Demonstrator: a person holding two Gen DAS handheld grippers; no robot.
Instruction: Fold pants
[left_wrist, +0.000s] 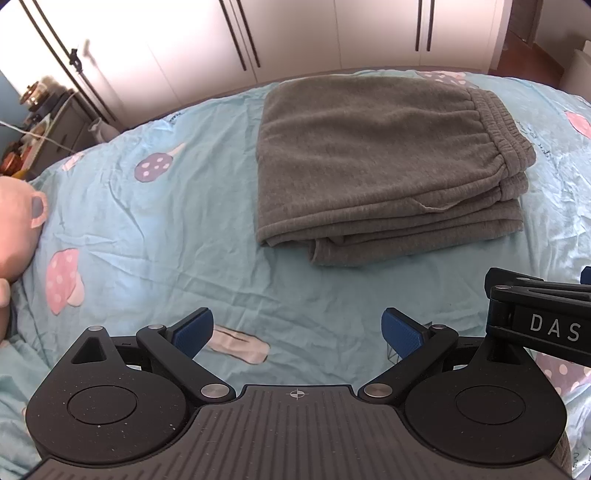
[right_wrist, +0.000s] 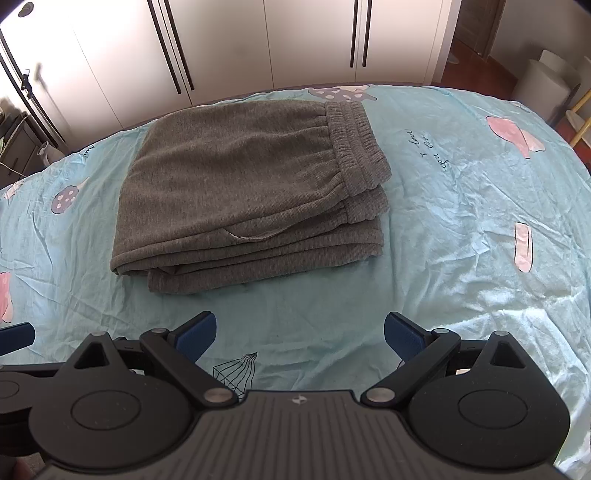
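Both the left gripper (left_wrist: 297, 332) and right gripper (right_wrist: 300, 334) hang released, jaws spread wide, holding nothing, side by side over the bed (right_wrist: 461, 221). The pants (right_wrist: 243, 192) lie ahead of both, apart from the fingers, toward the bed's far edge, more squarely before the right gripper. They look fully folded: grey stacked layers, waistband (right_wrist: 354, 144) rightward, long axis left to right.

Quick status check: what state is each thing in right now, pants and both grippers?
Grey pants: folded into a layered stack on the bedsheet, waistband on top, untouched.
Left gripper: open, empty, held short of the pants.
Right gripper: open, empty, held short of the pants.
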